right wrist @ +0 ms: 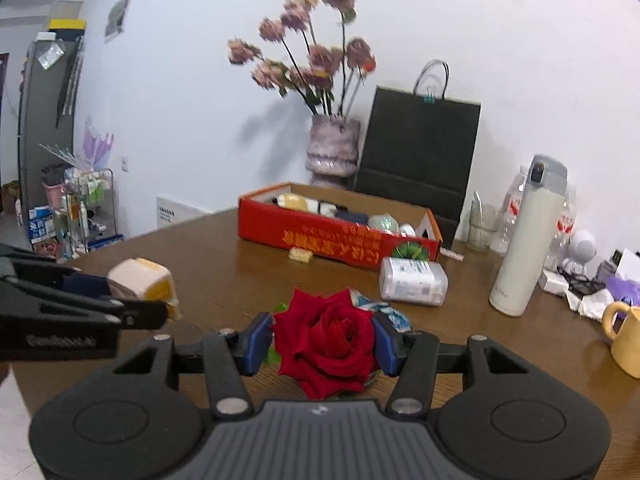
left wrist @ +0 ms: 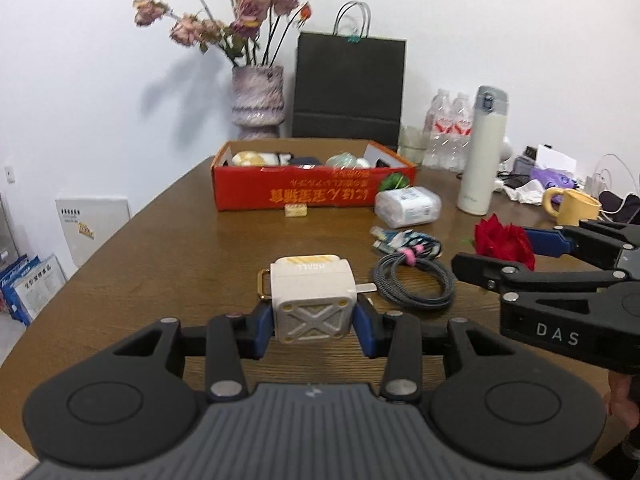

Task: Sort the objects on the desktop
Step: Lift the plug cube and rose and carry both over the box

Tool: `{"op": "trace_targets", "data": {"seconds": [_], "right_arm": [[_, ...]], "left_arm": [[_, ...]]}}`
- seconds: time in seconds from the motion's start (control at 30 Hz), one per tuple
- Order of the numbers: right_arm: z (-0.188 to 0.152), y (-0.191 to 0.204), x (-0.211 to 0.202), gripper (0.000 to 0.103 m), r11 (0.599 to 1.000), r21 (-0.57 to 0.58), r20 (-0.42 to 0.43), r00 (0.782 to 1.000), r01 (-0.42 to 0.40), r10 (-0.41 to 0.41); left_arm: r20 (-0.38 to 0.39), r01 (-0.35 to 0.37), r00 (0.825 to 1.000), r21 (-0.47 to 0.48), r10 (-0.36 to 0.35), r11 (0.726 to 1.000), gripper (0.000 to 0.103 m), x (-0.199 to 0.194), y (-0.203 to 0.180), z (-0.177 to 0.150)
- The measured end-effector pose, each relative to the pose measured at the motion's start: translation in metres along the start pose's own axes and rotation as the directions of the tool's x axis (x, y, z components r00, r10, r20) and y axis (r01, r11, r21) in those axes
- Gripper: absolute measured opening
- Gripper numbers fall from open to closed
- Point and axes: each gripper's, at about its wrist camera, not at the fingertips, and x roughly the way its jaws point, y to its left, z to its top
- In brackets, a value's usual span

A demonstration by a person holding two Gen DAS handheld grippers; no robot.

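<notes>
The left gripper (left wrist: 316,322) jaws clamp a hard, boxy charger (left wrist: 313,294) squarely by its sides; the right gripper (right wrist: 322,338) jaws pinch a soft, crushable rose (right wrist: 326,336) gently.

A brown wooden table (left wrist: 168,240) bears a red box (left wrist: 296,190), coiled cable (left wrist: 416,280) and thermos (left wrist: 482,152).

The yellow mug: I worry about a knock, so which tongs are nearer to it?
Right. The right tongs, shut on the red rose, are beside the yellow mug. The left tongs, holding the white charger, are farther off.
</notes>
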Motion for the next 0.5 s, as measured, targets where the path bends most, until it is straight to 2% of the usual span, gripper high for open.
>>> {"op": "trace_targets", "data": {"seconds": [0.33,0.5], "right_arm": [[-0.006,-0.001,-0.034,0.052,0.999,0.014,0.046,0.998,0.035,-0.036],[-0.005,-0.007,-0.03,0.052,0.998,0.047,0.063,0.997,0.05,-0.053]], "left_arm": [[0.086,-0.049,0.995,-0.004,0.049,0.999,0.042,-0.034,-0.015,-0.005],[0.078,-0.054,0.995,-0.039,0.057,0.998,0.042,-0.022,-0.007,0.004]]}}
